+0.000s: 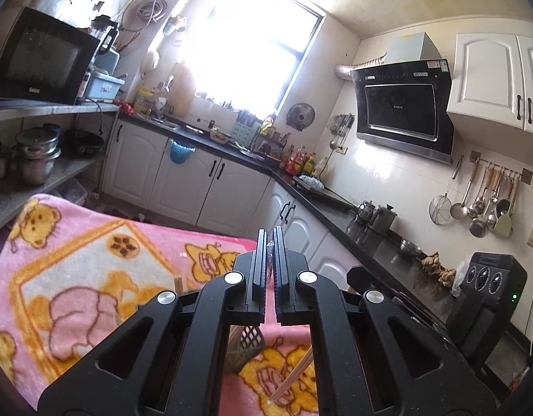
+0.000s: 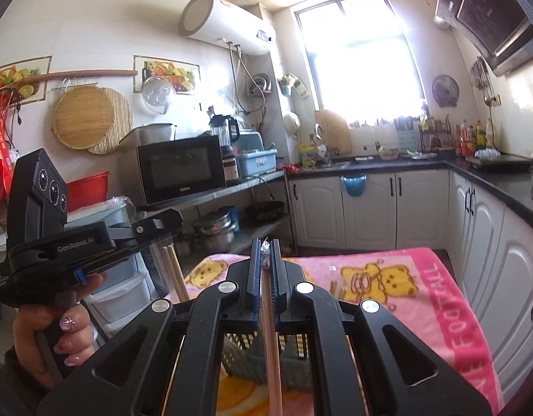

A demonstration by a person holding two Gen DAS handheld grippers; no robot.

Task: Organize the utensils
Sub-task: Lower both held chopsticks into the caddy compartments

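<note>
Your right tongs: clamped on a pink chopstick above the mesh basket. Your left tongs: pinched nearly together on a clear wrapper, over the pink blanket.

Home kitchen: range hood, microwave, cabinets.

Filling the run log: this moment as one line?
left gripper: shut on wrapper | right gripper: shut on wrapped chopsticks | mesh basket below, on pink blanket

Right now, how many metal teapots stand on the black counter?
2. The left teapot and the right teapot stand side by side on the black counter, against the tiled wall. Others may be hidden from these views.
</note>
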